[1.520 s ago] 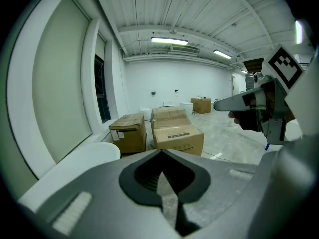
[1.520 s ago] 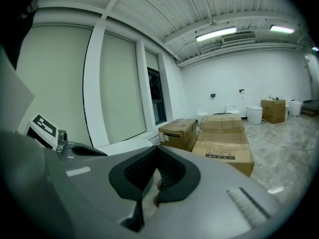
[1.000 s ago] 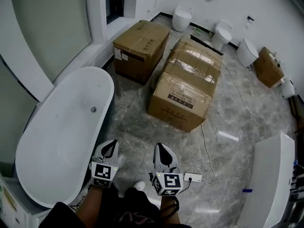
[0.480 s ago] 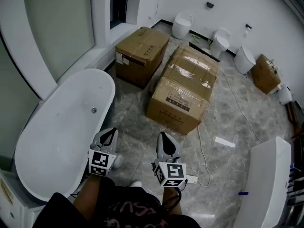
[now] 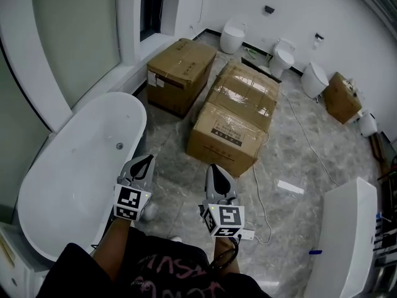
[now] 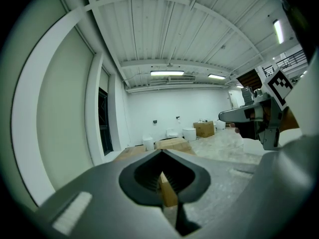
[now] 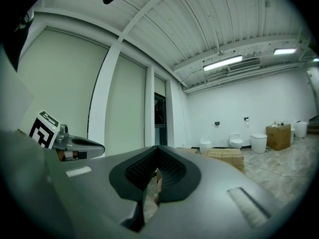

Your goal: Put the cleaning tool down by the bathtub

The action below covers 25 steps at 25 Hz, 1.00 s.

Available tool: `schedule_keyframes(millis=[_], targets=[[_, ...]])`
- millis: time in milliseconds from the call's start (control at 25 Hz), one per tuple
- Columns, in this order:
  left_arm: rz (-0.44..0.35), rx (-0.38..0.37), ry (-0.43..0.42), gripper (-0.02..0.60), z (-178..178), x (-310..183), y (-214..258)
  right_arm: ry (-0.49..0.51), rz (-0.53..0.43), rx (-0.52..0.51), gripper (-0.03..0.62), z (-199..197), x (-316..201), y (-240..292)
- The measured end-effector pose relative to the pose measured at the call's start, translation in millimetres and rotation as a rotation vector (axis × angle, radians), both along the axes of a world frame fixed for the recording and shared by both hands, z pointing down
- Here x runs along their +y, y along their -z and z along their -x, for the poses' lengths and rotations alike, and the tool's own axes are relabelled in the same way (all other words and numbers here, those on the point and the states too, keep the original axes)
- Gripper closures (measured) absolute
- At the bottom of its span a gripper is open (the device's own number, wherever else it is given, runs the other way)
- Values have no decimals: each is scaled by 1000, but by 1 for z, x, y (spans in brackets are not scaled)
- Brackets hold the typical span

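Standing beside the bathtub, we have lifted the left gripper and right gripper slightly, both jaws together on nothing, and we see no cleaning tool anywhere, so we judge it already set down out of view.

This looks like a bathroom-fittings storeroom: a freestanding bathtub, toilets along the wall, and sealed cardboard boxes on a marble floor.
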State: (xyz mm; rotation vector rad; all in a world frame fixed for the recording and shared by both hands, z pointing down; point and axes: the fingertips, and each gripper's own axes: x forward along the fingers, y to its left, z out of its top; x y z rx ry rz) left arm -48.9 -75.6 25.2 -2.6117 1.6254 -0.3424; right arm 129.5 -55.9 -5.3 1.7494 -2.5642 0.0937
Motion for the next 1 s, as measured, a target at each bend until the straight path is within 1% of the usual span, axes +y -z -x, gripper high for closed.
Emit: schedule_keyframes(millis=[200,400,600,800,1000], targets=[[-3,18,-7,581,-1,-3,9,9,-7,8,580,0,-1,3],[-20,7,5,581,3,-5,16,18,-11,21,580,2,-3,2],[-29,-21,12,581,4,-4,17,31,-12,32,580,9,-4,3],[-26,-7,29,581,7,-4,18,24,-6,34,580,7,-3,2],[-27,-5,28,581,8,-1,16,18,-5,43,580,10,1,-2]])
